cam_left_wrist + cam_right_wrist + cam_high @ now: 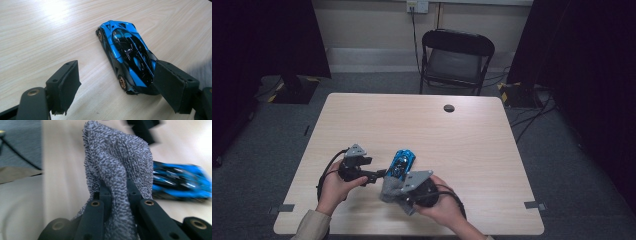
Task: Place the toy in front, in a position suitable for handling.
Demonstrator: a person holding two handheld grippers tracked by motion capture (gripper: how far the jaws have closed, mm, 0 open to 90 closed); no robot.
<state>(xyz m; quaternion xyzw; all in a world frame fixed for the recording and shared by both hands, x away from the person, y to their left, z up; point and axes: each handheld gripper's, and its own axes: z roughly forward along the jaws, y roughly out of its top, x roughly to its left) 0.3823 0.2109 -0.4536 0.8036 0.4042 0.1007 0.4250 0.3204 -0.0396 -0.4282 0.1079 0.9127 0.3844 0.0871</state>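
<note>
**Toy car released, cloth held ready**

A blue and black toy car (401, 164) is seen standing on its wheels on the pale wooden table (472, 145), toward the near edge, at about 7 o'clock from the table's middle. In the left gripper view its glossy body (126, 53), dark canopy and bronze-coloured wheels are made out, with the tail lying between the jaws.

The left gripper (379, 174) is held with its jaws parted to a middling width; the car's rear sits just beside the right-hand pad, and no squeeze on it can be seen. The right gripper (117, 188) is clamped tightly on a grey terry cloth (117, 157), which is bunched and rises above the jaws, at 5 o'clock from the car in the high view.

The car is judged to be light, rigid and slippery on its lacquered shell, with thin trim likely to be fragile; it would best be taken across the flanks, low by the wheels. The cloth is judged soft and limp, and it can be gripped anywhere along a fold.
</note>
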